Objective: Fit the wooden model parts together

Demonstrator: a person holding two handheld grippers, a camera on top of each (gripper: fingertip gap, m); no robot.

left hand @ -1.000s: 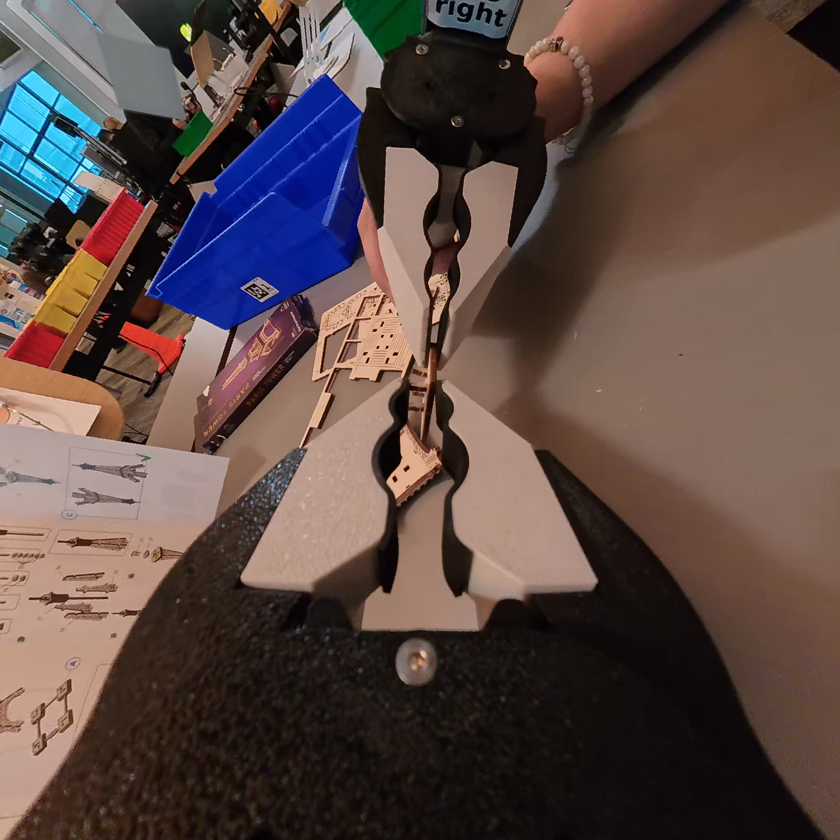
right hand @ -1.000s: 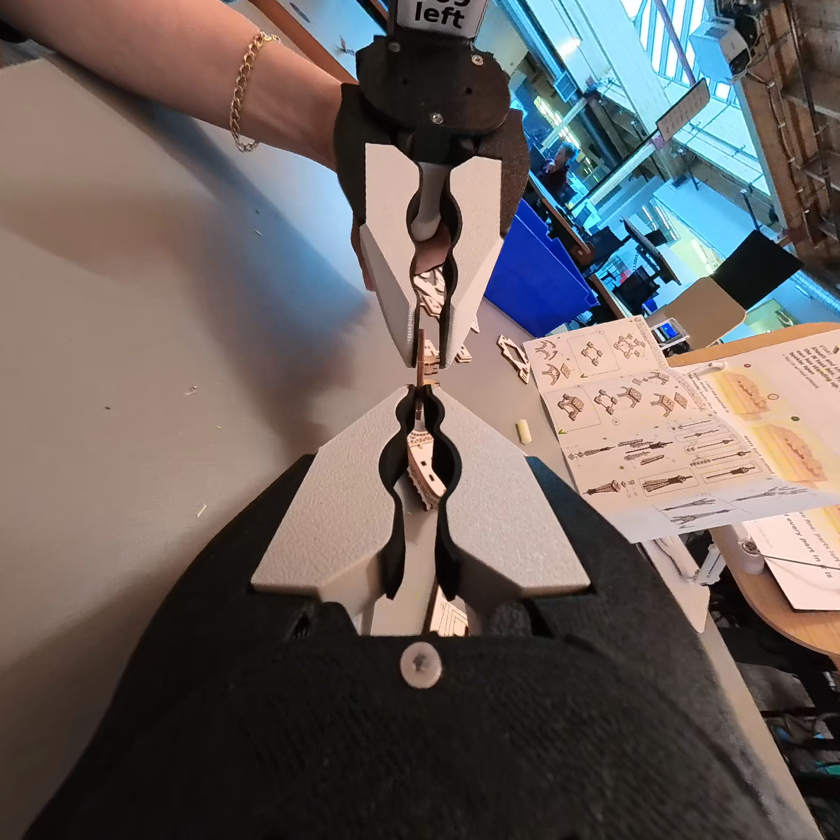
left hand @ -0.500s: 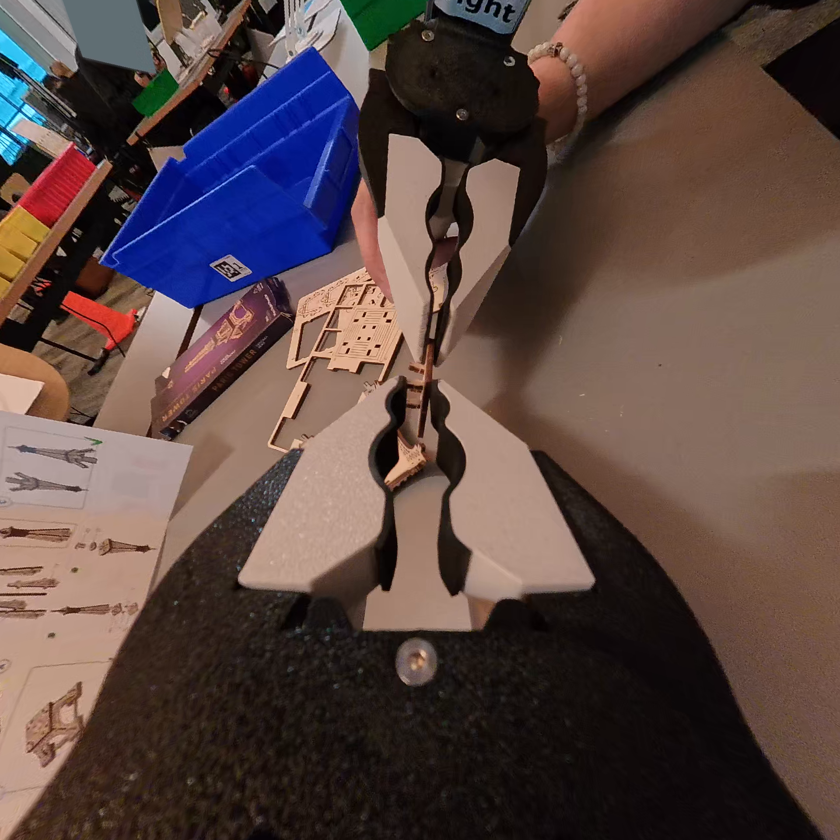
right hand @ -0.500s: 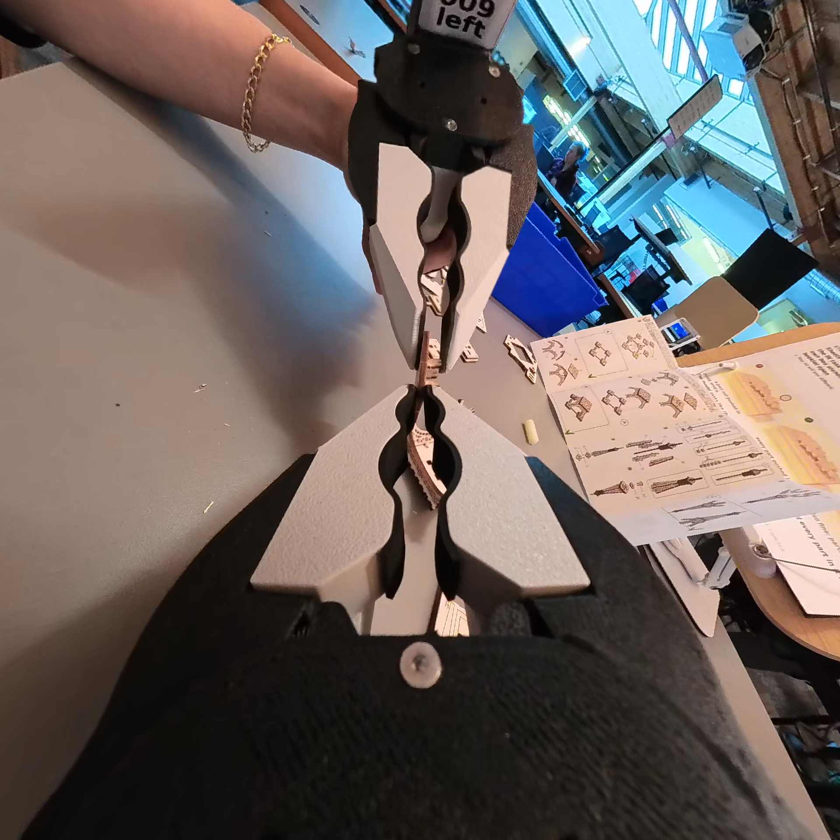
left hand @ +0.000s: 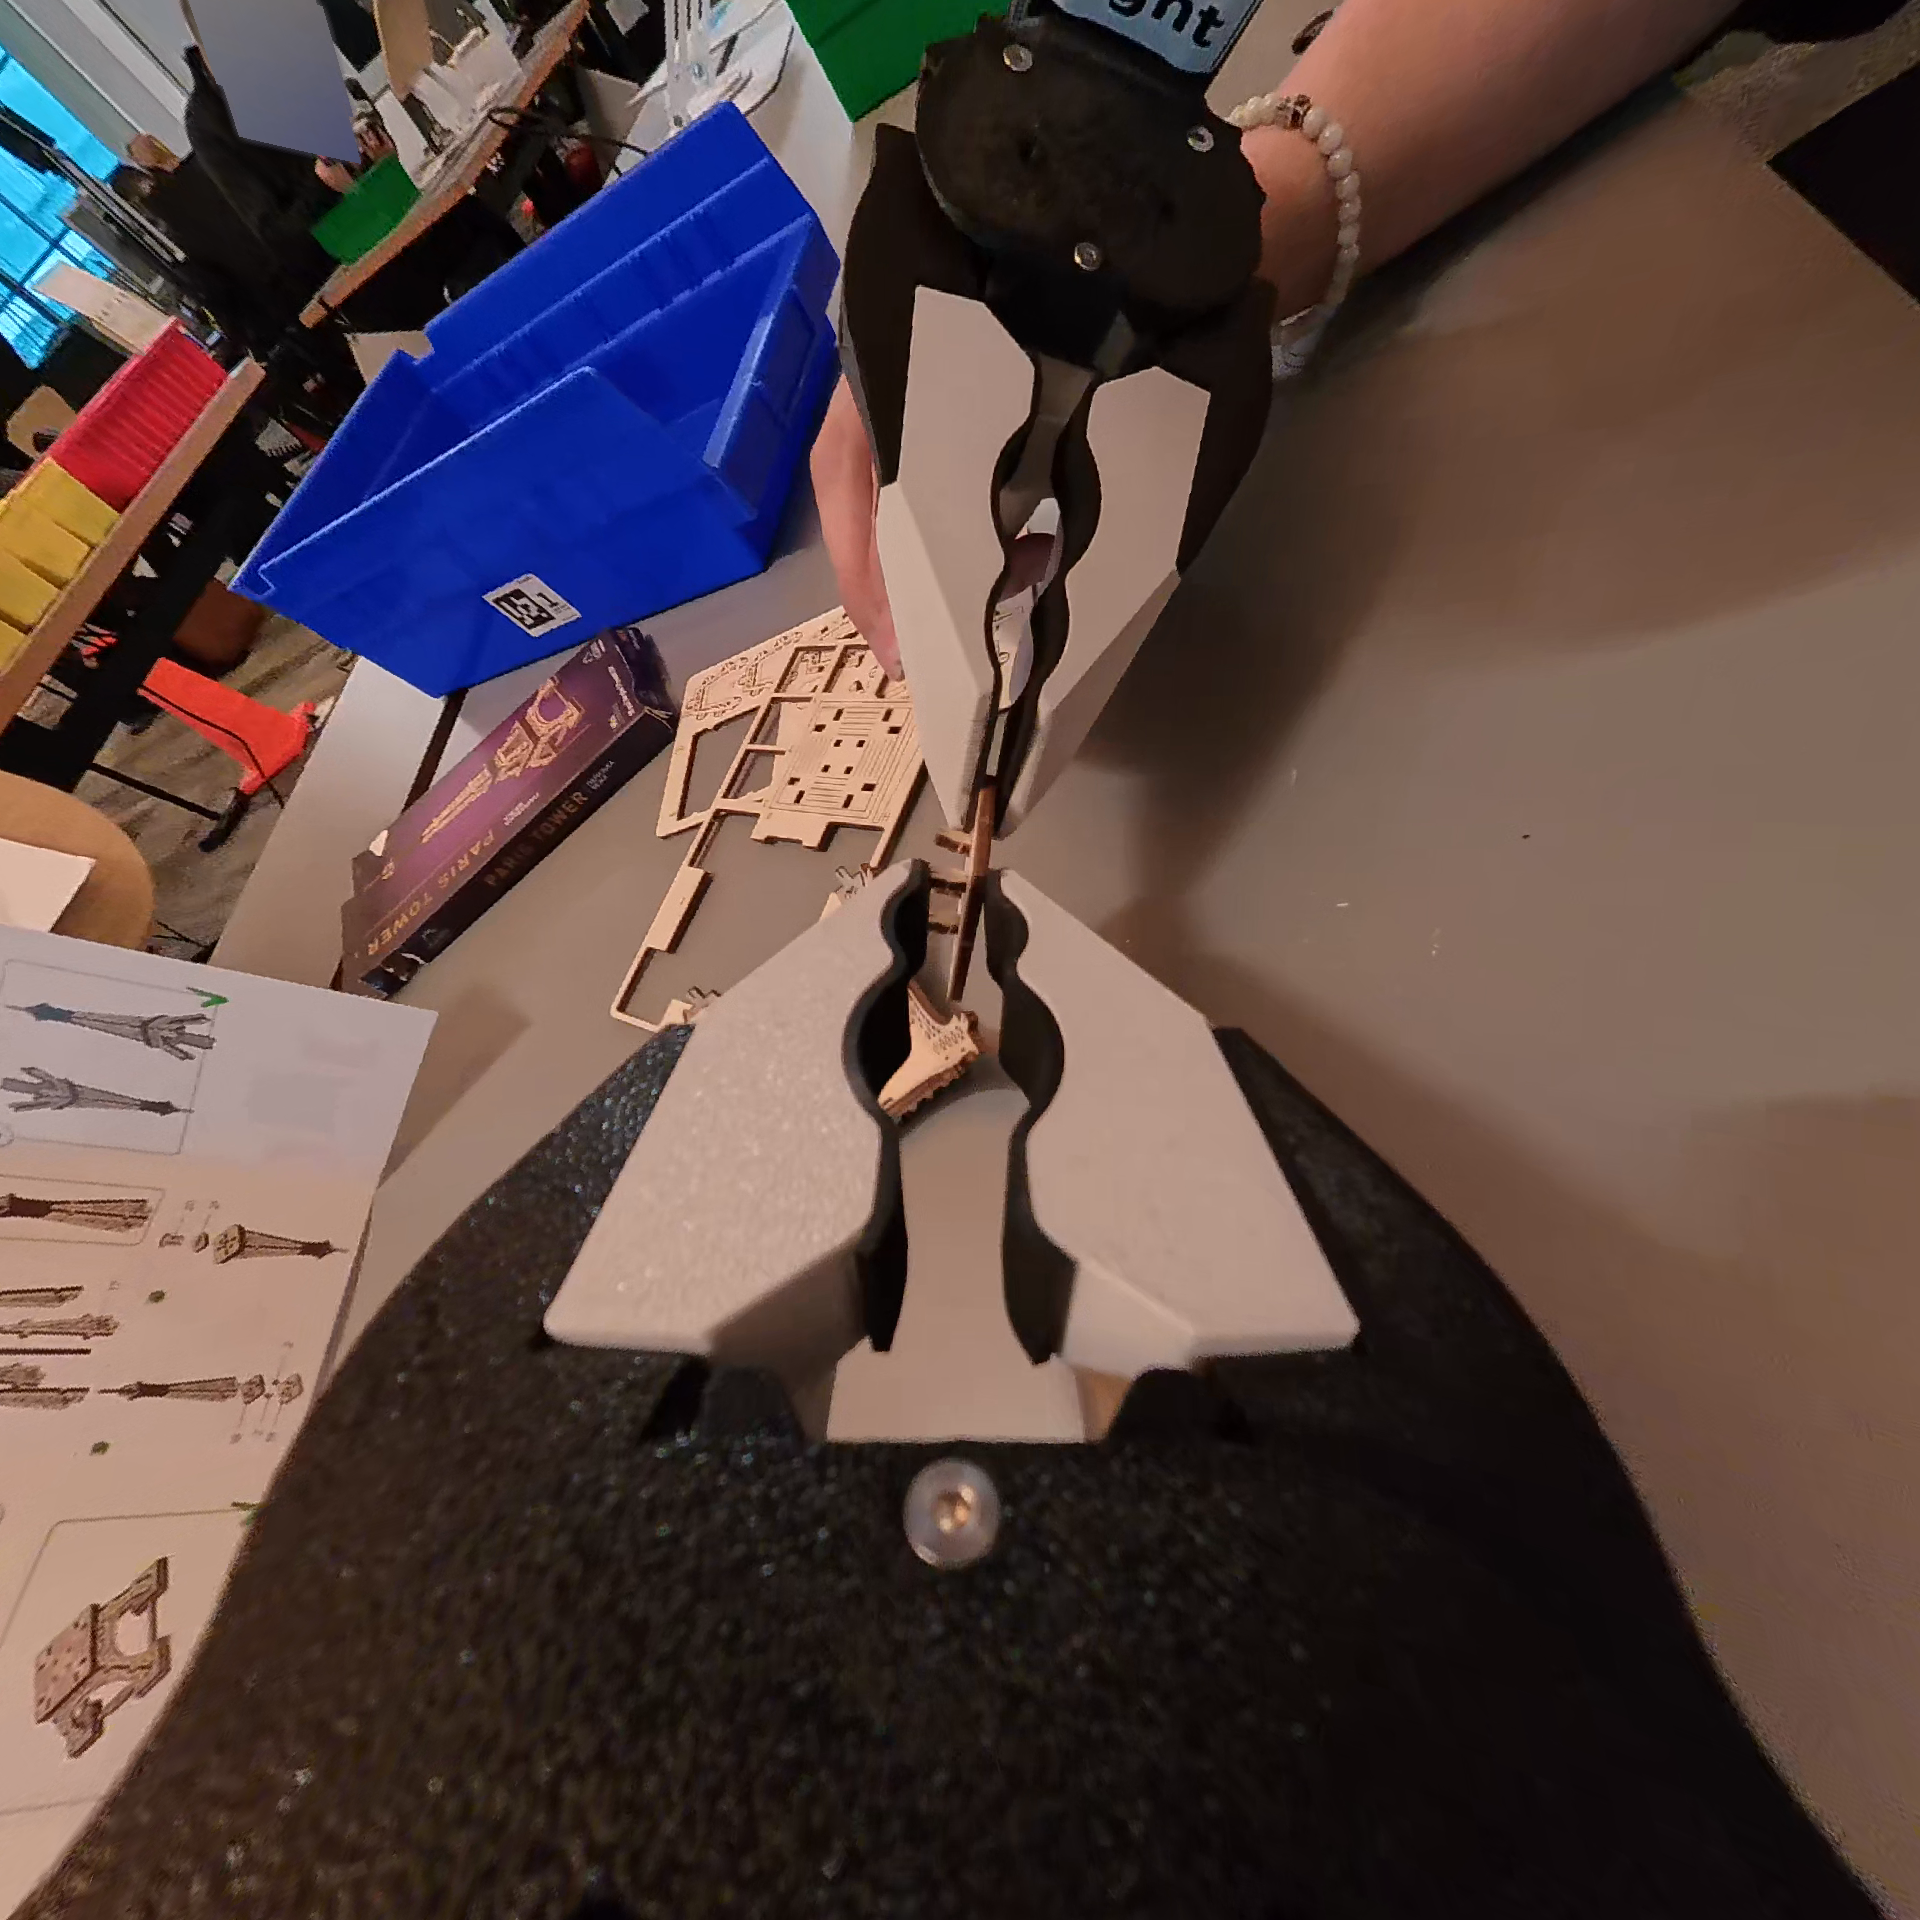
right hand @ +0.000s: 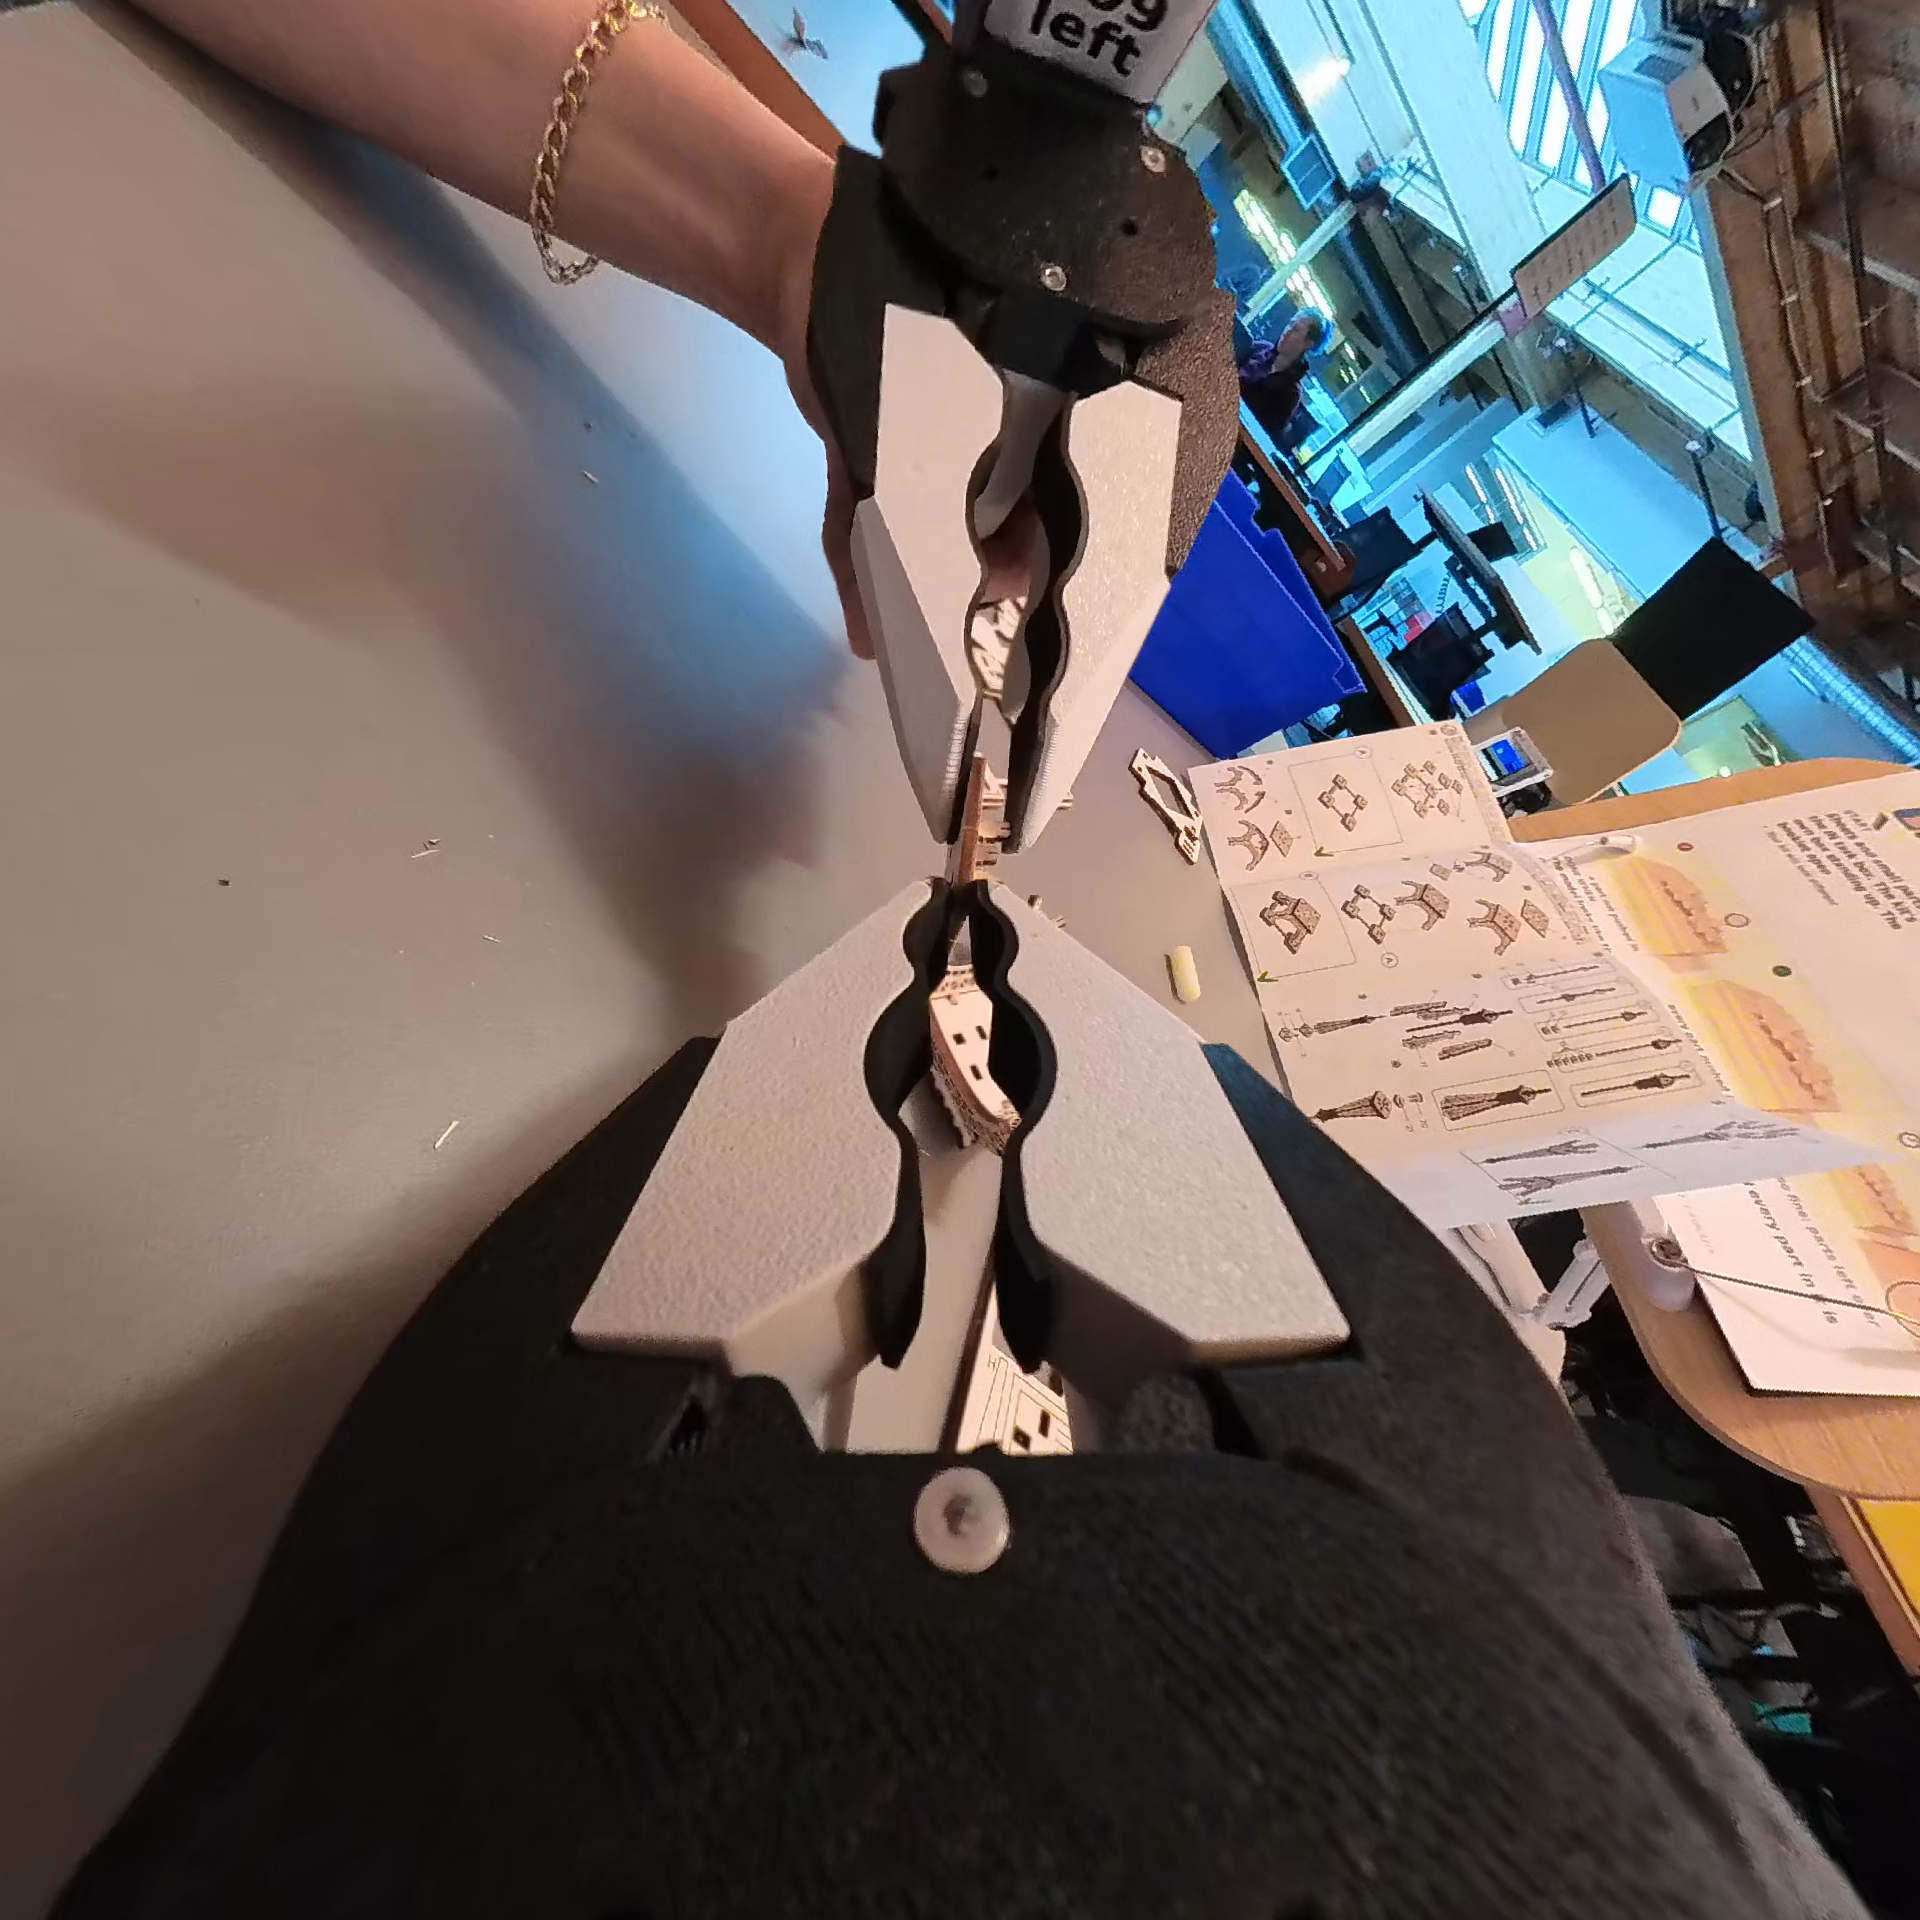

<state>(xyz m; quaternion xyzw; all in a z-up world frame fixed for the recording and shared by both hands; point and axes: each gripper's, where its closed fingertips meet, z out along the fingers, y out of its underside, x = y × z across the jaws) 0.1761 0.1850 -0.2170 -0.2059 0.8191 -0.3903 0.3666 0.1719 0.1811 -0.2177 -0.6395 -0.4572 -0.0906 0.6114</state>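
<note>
Left gripper (left hand: 951, 894): fingers pinched on a wooden part, tip to tip with the other gripper above the grey table; also seen in the right wrist view (right hand: 977, 831), held by a hand wearing a gold chain bracelet (right hand: 561, 177).
Right gripper (right hand: 961, 899): fingers pinched on a thin wooden strip; seen from the left wrist view (left hand: 982, 821), held by a hand with a bead bracelet (left hand: 1325, 177).
Left part (left hand: 930, 1055): small pale wooden piece with a dotted, toothed edge, lodged in the rounded hollow between the left gripper's fingers, tilted.
Strip (left hand: 966, 904): thin wooden piece seen edge-on, running from the right gripper's tips down into the gap of the left gripper, where it met the left part; whether the two were fully seated could not be told.
Right part (right hand: 966, 1070): in the right wrist view, a curved pale piece with small square holes lay between the right gripper's fingers.
Table (left hand: 1558, 831): grey, matte, below both grippers.
Sheet (left hand: 800, 758): wooden fret sheet with parts punched out, flat on the table beyond the grippers.
Box (left hand: 509, 821): dark purple kit box, just left of the sheet.
Bin (left hand: 540, 457): blue plastic, behind the box.
Manual (left hand: 156, 1195): white page with assembly drawings, left of the left gripper; same sort of pages in the right wrist view (right hand: 1455, 987).
Loose piece (right hand: 1169, 800): small wooden frame on the table near the manual.
</note>
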